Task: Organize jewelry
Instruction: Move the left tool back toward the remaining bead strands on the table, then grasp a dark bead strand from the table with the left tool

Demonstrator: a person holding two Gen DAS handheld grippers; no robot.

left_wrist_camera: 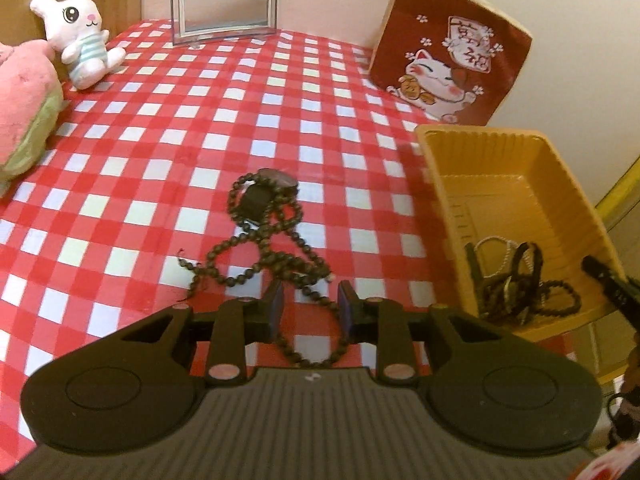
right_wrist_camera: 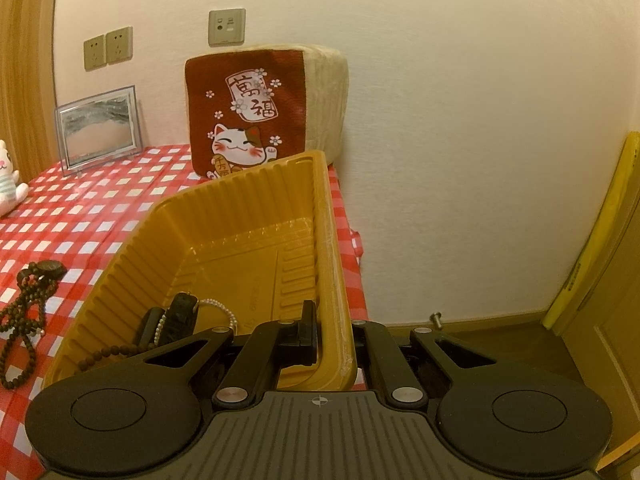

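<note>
Straddling bead necklace, left hand-held gripper apart; right clamped on tray wall

A home, likely a bedroom or living room: red-checked tabletop, plush white rabbit, lucky-cat cushion against a cream wall, framed sand picture, wall sockets, wooden floor.

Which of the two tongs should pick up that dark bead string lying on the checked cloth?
Left. The left tongs are open right over the bead necklace, while the right tongs are shut on the yellow tray wall.
</note>
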